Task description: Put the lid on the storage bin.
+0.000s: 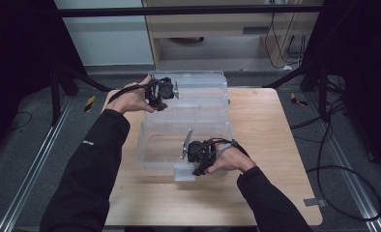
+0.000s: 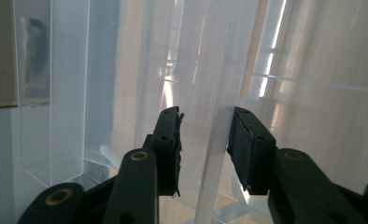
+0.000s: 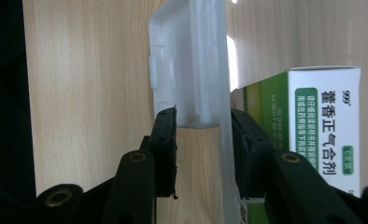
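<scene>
pale wooden table [image 1: 256, 145] under a large clear plastic storage box [image 1: 205, 104] at its middle. left gripper [image 1: 160, 93] at the box's far left corner, jaws astride a clear wall [image 2: 215, 154], right pad touching it, left pad apart. right gripper [image 1: 198, 155] at the near wall, pinching its clear latch tab [image 3: 191, 70]. green and white printed carton [image 3: 313, 121] just behind that wall.

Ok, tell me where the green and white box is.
In the right gripper view, the green and white box sits at the right, behind the clear bin wall, beside the right tool and above the wooden table.
</scene>
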Available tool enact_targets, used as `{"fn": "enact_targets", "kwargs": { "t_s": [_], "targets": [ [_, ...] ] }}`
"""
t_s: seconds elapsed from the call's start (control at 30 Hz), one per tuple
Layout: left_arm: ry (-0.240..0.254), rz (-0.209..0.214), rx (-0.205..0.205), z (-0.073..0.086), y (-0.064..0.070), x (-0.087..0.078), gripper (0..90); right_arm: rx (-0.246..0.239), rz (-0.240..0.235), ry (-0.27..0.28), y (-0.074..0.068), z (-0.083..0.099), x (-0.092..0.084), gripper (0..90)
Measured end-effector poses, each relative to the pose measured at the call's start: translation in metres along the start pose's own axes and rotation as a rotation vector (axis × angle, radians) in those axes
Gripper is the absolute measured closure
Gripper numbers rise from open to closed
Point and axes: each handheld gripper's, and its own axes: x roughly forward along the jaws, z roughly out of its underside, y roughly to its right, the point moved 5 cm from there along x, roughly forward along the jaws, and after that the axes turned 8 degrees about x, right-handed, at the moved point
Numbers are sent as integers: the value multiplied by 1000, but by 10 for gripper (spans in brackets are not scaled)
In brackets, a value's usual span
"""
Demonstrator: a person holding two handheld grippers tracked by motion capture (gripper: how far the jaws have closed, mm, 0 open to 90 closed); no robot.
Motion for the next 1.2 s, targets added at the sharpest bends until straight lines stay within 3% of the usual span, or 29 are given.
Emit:
{"fn": "enact_targets", "kwargs": {
  "t_s": [0.47,0.73,1.2],
  "targets": [
    [-5,-13,34,-4,5,-4,759,1,3,-5,0,0,0,648],
    [-34,16,47,-8,5,-9,793,9,7,-7,0,-1,0,648],
    [-45,-9,75,-10,13,-14,816,16,18,-15,-3,0,0,648]
  ]
}}
